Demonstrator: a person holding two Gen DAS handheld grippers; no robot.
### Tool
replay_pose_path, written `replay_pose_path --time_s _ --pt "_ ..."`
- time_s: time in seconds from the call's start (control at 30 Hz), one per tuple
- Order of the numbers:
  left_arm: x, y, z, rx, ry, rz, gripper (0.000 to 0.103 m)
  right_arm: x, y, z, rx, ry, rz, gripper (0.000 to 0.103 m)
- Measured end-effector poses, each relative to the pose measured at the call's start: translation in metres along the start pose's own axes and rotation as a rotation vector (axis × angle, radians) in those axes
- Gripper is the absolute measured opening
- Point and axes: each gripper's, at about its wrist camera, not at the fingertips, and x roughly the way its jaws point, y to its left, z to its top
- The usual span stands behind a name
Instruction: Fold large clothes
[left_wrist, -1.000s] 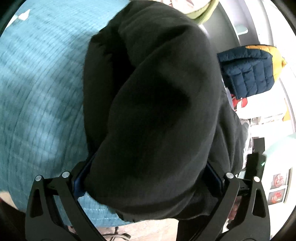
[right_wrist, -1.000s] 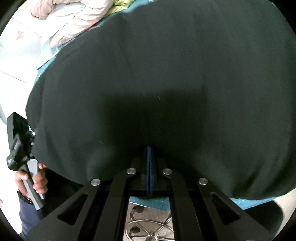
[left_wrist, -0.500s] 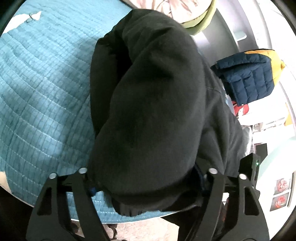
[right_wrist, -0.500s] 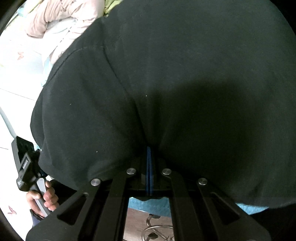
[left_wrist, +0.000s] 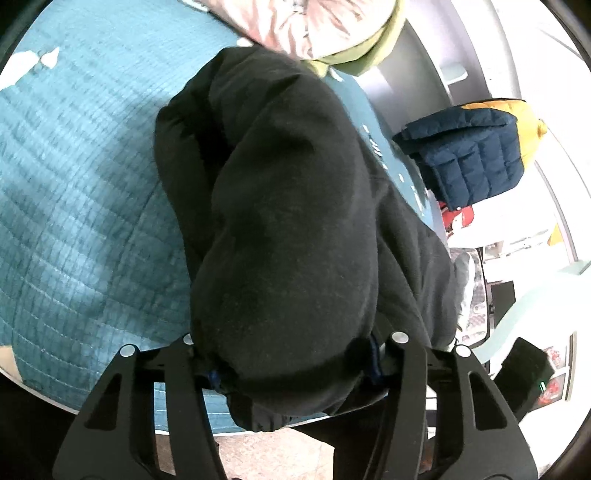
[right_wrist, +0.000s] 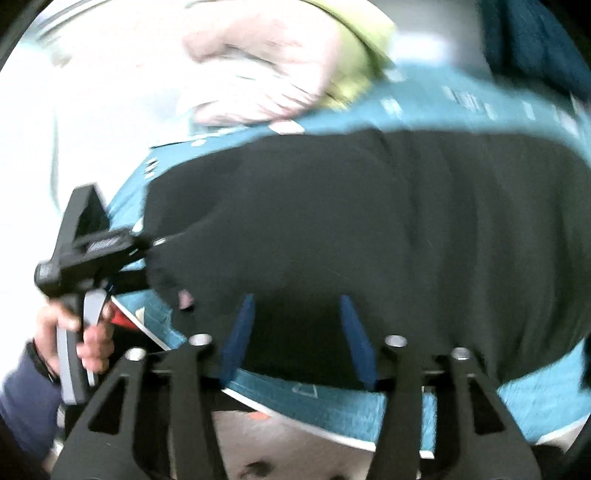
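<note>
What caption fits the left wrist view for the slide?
Left gripper closing around a thick fold of black garment lying on the teal quilted cover.

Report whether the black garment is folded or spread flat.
Folded: the black fleece garment lies doubled over in thick rounded layers on the teal quilted cover.

The right gripper (right_wrist: 299, 338), which a second ago was clamped tight on the black garment (right_wrist: 369, 240), is opening, its blue pads (right_wrist: 240, 338) now parted with the cloth no longer pinched. It has drawn back, so the teal quilt (right_wrist: 332, 406) now shows at 6 and 12 o'clock. The left gripper (left_wrist: 295, 369) is closing on the garment's thick folded roll (left_wrist: 295, 221), with more quilt in view at 9 o'clock.
</note>
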Motion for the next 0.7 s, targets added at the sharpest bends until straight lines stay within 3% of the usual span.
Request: replay_pose_path --time_s 0.07,0.23,0.3,0.4,0.6,0.7 --pt "-0.003 -0.005 0.002 0.015 0.009 -0.007 0.054 0.005 0.025 -0.002 -0.099 -0.027 -0.016 0.070" --pt "-0.002 -0.013 0.009 0.045 0.046 0.004 0.054 0.025 0.075 -0.029 -0.357 -0.126 -0.143 0.079" --pt "-0.004 -0.014 0.009 0.056 0.062 0.002 0.054 0.042 0.088 -0.038 -0.430 -0.119 -0.191 0.079" --pt "-0.005 -0.021 0.013 0.087 0.085 -0.002 0.054 0.053 0.089 -0.051 -0.460 -0.128 -0.234 0.079" --pt "0.001 -0.030 0.021 0.107 0.113 -0.005 0.054 0.088 0.106 -0.064 -0.573 -0.163 -0.354 0.091" --pt "0.002 -0.032 0.024 0.107 0.119 -0.005 0.054 0.106 0.110 -0.062 -0.568 -0.174 -0.403 0.096"
